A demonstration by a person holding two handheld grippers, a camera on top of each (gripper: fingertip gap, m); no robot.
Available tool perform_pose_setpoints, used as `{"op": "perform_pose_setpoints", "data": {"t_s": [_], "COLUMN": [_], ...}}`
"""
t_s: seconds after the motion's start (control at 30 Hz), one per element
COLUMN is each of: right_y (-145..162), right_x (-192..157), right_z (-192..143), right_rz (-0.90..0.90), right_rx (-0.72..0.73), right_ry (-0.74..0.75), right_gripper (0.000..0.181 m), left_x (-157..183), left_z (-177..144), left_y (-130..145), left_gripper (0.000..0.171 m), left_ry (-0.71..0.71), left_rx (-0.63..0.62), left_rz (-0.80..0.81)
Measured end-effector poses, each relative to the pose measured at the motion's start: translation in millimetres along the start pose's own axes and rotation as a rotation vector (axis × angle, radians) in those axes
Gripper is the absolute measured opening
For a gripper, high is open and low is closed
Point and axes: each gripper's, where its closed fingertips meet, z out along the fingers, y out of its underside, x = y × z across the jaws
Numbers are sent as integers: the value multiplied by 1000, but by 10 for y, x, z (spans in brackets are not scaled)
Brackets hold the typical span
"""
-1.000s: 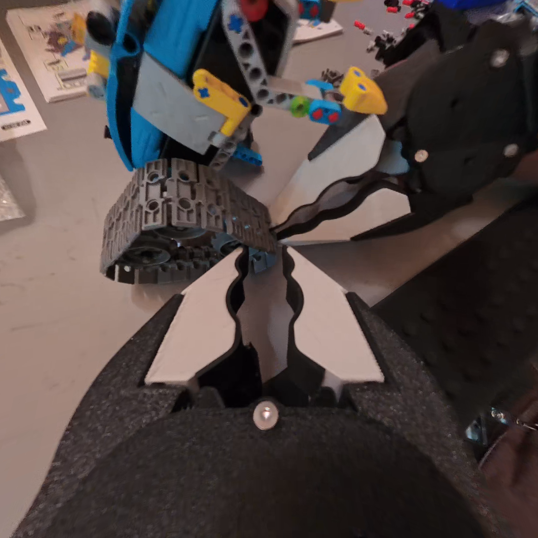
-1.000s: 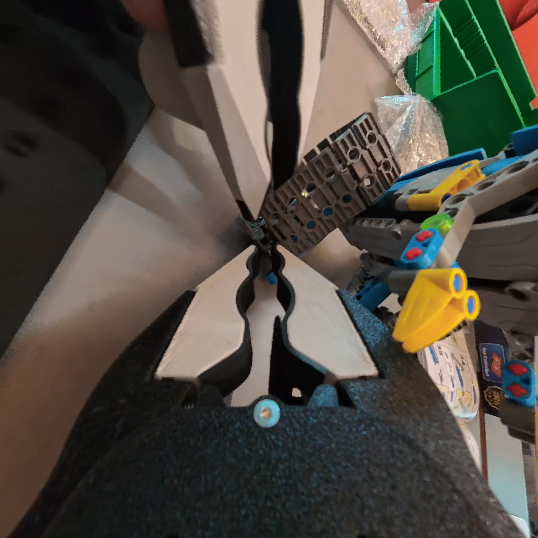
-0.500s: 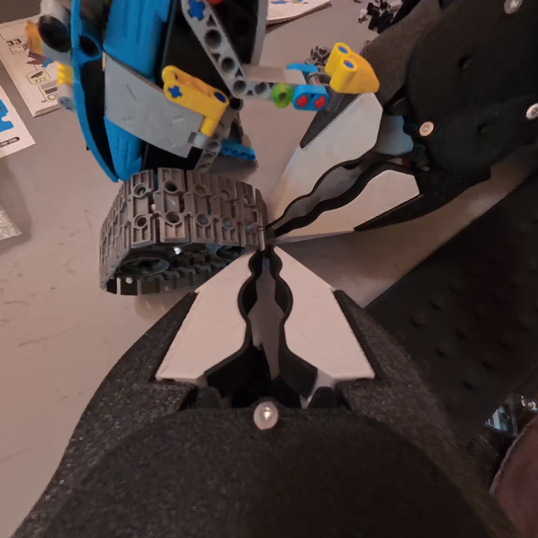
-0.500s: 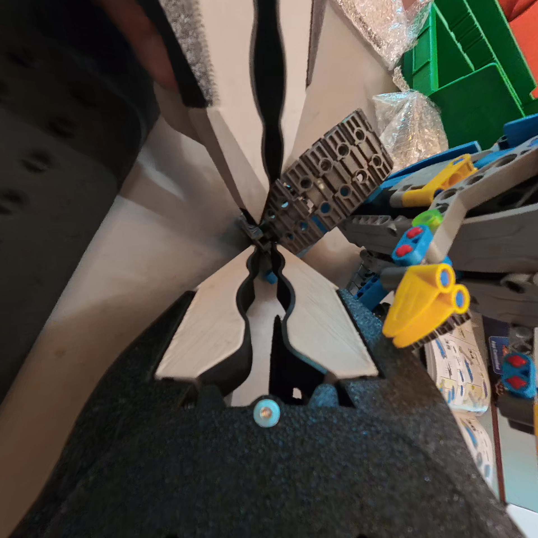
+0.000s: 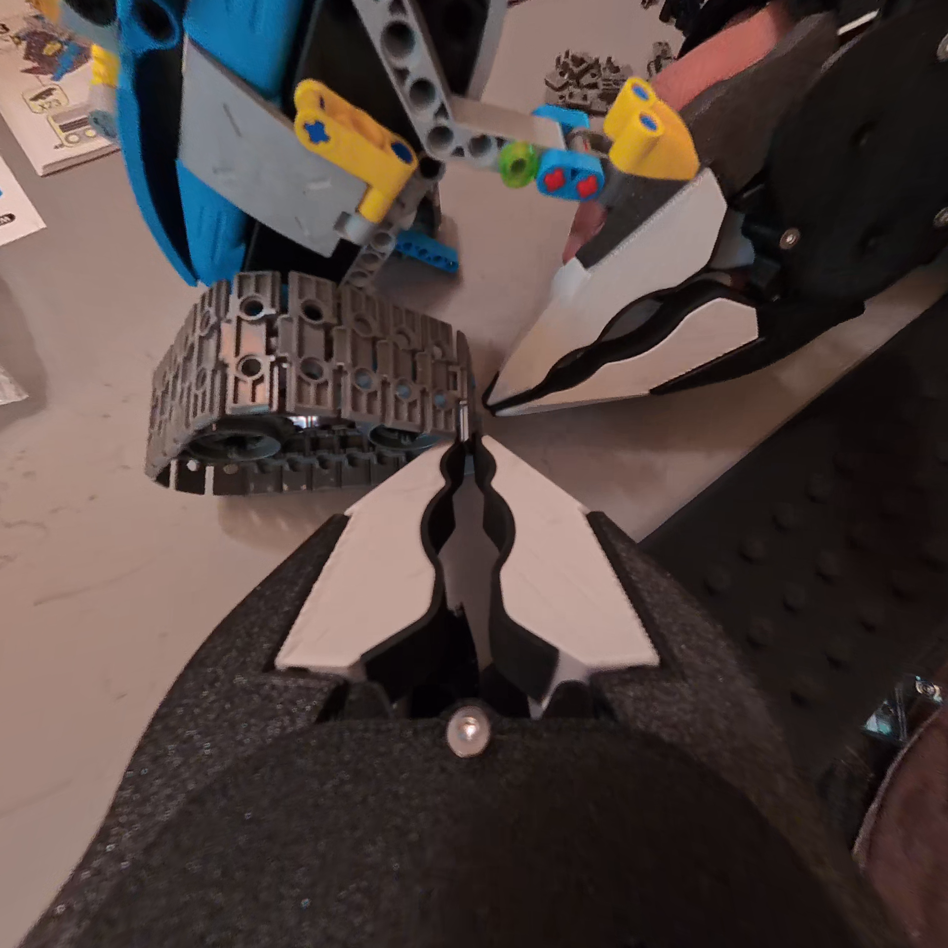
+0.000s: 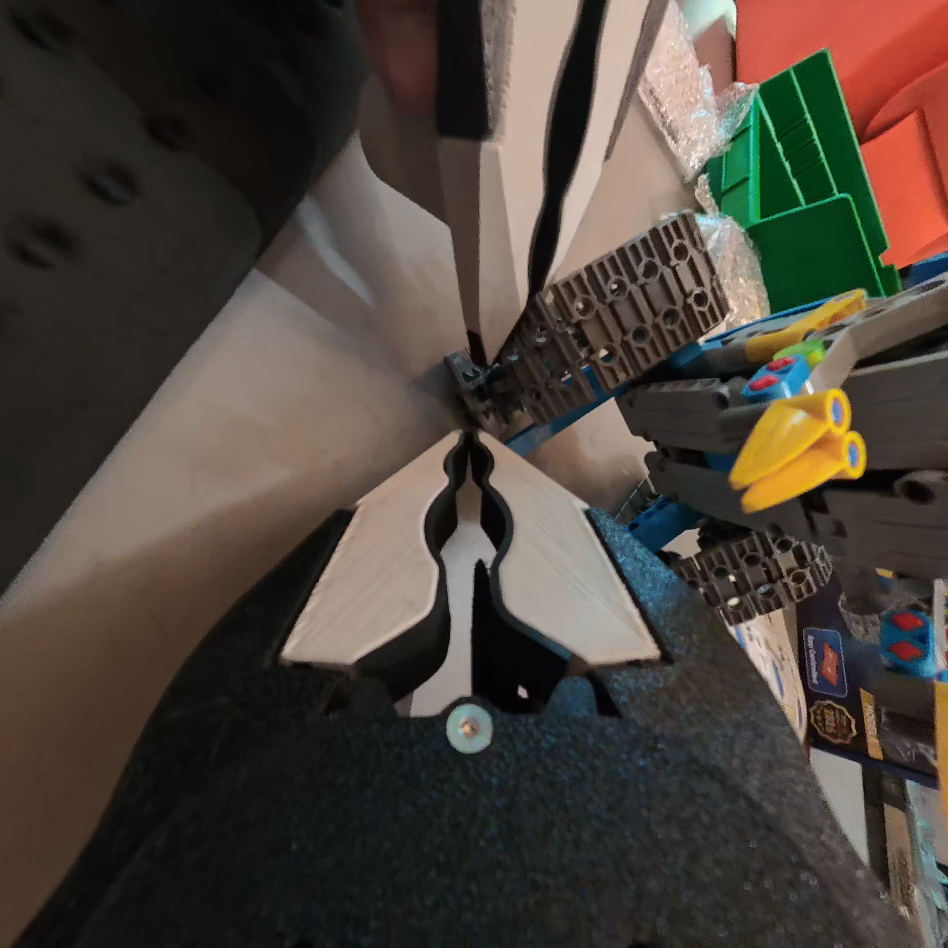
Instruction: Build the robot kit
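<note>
A brick-built tracked vehicle with a blue body [image 5: 154,169] stands on a pale table [image 5: 102,564]. Its grey track [image 5: 308,359] faces me and also shows in the right wrist view [image 6: 626,318]. My left gripper [image 5: 466,447] is shut on the track's near end link; in the right wrist view it [image 6: 477,354] comes down from above onto a dark grey link [image 6: 461,372]. My right gripper [image 6: 469,438] is shut with nothing visible between its tips, a short gap from that link. In the left wrist view it [image 5: 487,405] points at the track's end from the right.
Yellow pieces [image 5: 646,133] jut from the model's side close to the right gripper. Printed booklets [image 5: 56,118] lie at the far left and loose dark parts [image 5: 585,77] behind. Green bins [image 6: 800,205], bubble wrap [image 6: 682,118] and a box [image 6: 846,692] stand at the right. Black dimpled upholstery [image 5: 821,564] borders the table. My two grippers' fingertips are within a few centimetres of each other.
My left gripper has closed from open onto the track's end link. My right gripper has drawn back a little from the track, and the small blue piece earlier between its tips no longer shows.
</note>
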Motion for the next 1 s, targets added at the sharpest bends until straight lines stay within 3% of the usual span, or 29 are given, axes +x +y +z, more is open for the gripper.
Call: {"op": "perform_pose_setpoints", "data": {"t_s": [0.17,0.5,0.63,0.9,1.0], "right_y": [-25,-32,-84,-178,-173], "right_x": [68,52,83,102,109], "right_z": [-4,162,126,17,15], "right_rz": [8,-209,-128,49,14], "right_rx": [14,-51,-104,-28,-40], "right_ry": [12,80,18,-64,-37], "right_gripper": [20,5,3,3,3], "left_x": [-15,-25,-45,-7,-8], "left_z": [-43,-35,-34,-89,-78], "left_y": [10,15,-6,17,15], "left_gripper": [2,2,2,2,2], "left_ry": [85,158,142,212,199], "left_rx": [4,-2,5,-20,-17], "left_rz": [-47,-124,-119,-118,-113]}}
